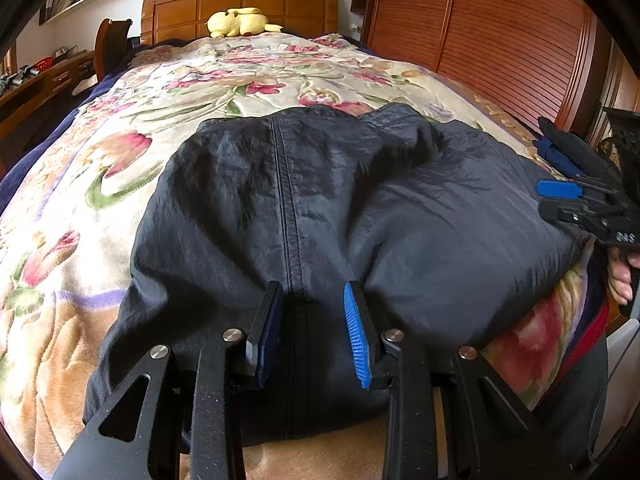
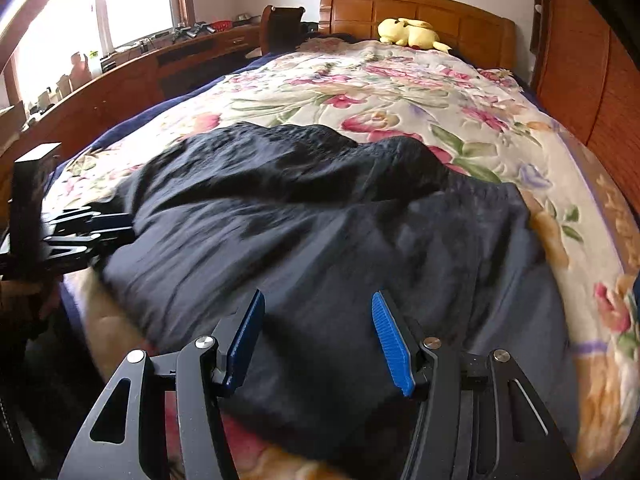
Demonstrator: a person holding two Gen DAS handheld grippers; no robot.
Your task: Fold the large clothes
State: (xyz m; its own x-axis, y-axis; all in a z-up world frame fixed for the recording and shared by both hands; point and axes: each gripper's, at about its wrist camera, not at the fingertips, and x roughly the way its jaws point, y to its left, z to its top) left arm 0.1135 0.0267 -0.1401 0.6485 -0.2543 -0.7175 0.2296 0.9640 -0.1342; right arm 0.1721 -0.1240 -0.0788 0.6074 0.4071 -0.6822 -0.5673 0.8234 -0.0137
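Black gripper arms with ribbed blue pads fill the bottom of both wrist views. Seen from the left wrist, the left gripper (image 1: 314, 300) points down at the near hem of a dark navy garment (image 1: 320, 208), its two fingers standing a modest gap apart on either side of the stitched centre seam (image 1: 289, 200). Fabric lies in the gap, but whether the pads actually pinch it cannot be told.

Seen from the right wrist, the right gripper (image 2: 318, 304) hovers over the garment's near right part with its jaws parted wide and nothing between the pads; it is released. This view is slightly blurred.

That garment, wrinkled and shiny, is spread flat on a floral blanket (image 1: 132, 128) of pink, green and cream that covers a bed. Its far edge is bunched into a low ridge. At the far end, a yellow plush toy (image 1: 240, 22) rests against a wooden headboard (image 1: 240, 4). Slatted wooden wardrobe doors (image 1: 500, 40) stand along the bed's right side, and a wooden desk (image 2: 132, 72) runs under a bright window (image 2: 100, 4) on the left.
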